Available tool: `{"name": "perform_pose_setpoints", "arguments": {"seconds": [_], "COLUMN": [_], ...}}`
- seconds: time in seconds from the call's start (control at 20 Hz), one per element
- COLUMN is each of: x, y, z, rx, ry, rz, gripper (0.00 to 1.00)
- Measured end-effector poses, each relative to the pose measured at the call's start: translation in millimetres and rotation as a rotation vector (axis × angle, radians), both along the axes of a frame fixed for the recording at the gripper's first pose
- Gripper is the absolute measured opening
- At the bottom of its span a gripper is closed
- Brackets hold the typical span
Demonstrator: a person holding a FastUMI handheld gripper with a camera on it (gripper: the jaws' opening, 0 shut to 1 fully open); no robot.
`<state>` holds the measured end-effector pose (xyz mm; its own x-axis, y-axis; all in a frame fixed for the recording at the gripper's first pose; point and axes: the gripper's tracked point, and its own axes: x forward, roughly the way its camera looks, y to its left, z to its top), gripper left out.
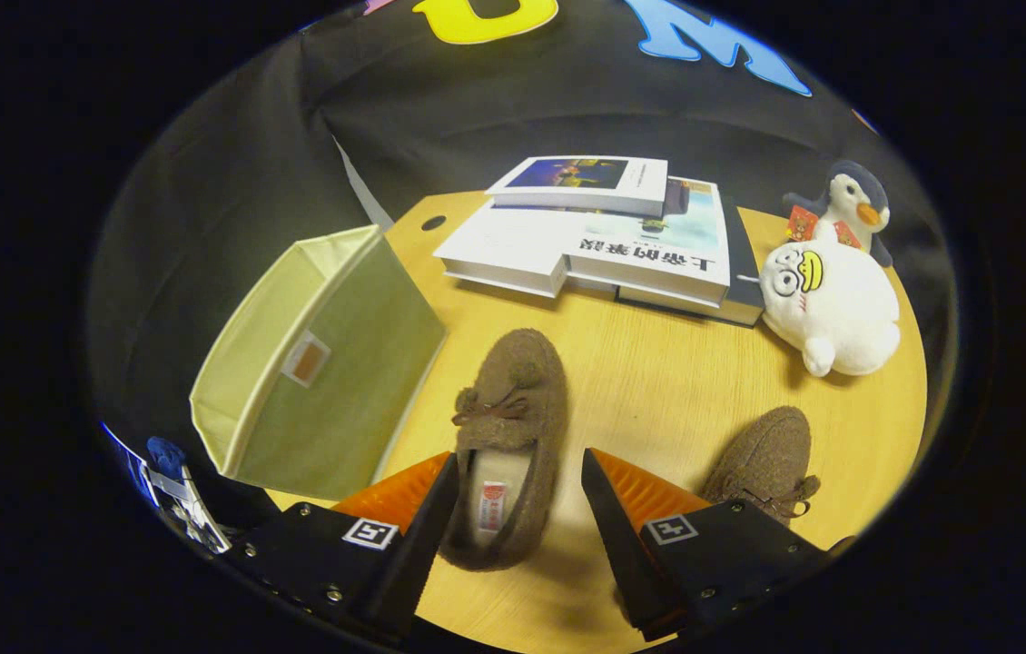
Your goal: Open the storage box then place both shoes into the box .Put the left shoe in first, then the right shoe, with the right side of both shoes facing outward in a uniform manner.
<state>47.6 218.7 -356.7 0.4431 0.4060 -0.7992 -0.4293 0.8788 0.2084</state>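
Note:
A brown felt shoe with a small bow lies on the wooden table, toe pointing away, its heel between my fingers. My gripper is open above it, one finger on each side of the heel, neither pressing. A second brown shoe lies to the right, partly hidden behind the right finger. The pale yellow-green fabric storage box stands to the left of the first shoe at the table's edge, its top open.
A stack of books lies beyond the shoes at the back of the table. A white plush toy and a penguin plush sit at the back right. Bare table lies between shoes and books.

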Motion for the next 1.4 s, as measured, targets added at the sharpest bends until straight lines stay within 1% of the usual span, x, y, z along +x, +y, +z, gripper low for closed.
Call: {"name": "perform_pose_setpoints", "arguments": {"seconds": [0.25, 0.3, 0.35, 0.4, 0.45, 0.5, 0.55, 0.7, 0.8, 0.95, 1.15, 1.4], "x": [13, 17, 26, 32, 30, 31, 30, 31, 28, 23, 20, 25], "y": [0, 3, 7, 7, 13, 11, 13, 16, 9, 5, 5, 19], "z": [-37, -43, -46, -50, -55, -57, -57, -51, -45, -25, 19, 79], "rx": [-0.103, -0.108, -0.111, -0.132, -0.129, -0.157, -0.152, -0.132, -0.152, -0.146, -0.117, -0.079], "ry": [0.025, 0.027, 0.003, 0.007, 0.033, 0.043, 0.046, 0.043, 0.042, 0.038, 0.026, -0.006], "rz": [0.005, 0.010, 0.003, -0.004, -0.002, -0.009, -0.012, -0.014, -0.019, -0.021, -0.030, -0.029], "gripper": [0.84, 0.71, 0.72, 0.54, 0.37, 0.20, 0.08, 0.00, 0.00, 0.00, 0.00, 0.00]}}
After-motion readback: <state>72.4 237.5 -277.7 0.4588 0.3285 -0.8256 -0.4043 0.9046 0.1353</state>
